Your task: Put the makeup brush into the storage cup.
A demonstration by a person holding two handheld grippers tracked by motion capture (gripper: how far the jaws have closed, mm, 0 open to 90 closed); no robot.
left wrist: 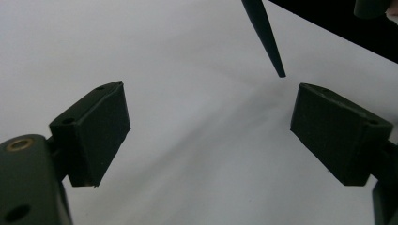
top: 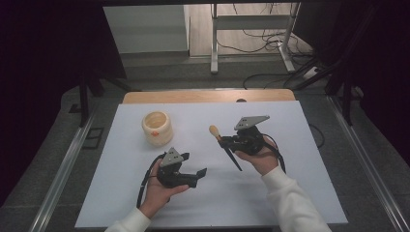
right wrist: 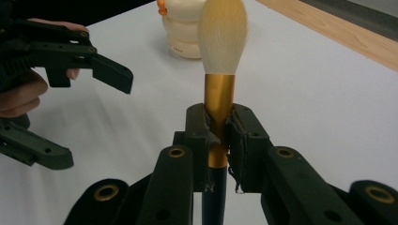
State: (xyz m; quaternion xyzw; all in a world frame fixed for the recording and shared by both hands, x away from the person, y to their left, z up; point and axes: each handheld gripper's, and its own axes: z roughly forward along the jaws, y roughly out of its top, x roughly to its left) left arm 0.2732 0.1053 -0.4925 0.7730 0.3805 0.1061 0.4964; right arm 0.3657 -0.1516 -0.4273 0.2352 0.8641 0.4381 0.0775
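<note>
No writing, label, brand or number can be read anywhere. The cream ribbed ceramic jar (right wrist: 187, 28) carries a faint mark near its base, too blurred to make out.

Brush (top: 223, 143) clamped in right claw (top: 227, 141), left claw (top: 200, 175) gaping, cream jar (top: 157, 128) on white table (top: 290, 193).

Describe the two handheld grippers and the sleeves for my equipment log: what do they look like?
Both the left gripper and right gripper are black, with blocky jaw pads, brass-coloured rivets and a grey three-cornered plate on top. A black cable trails from each. The person's sleeves are white.
</note>
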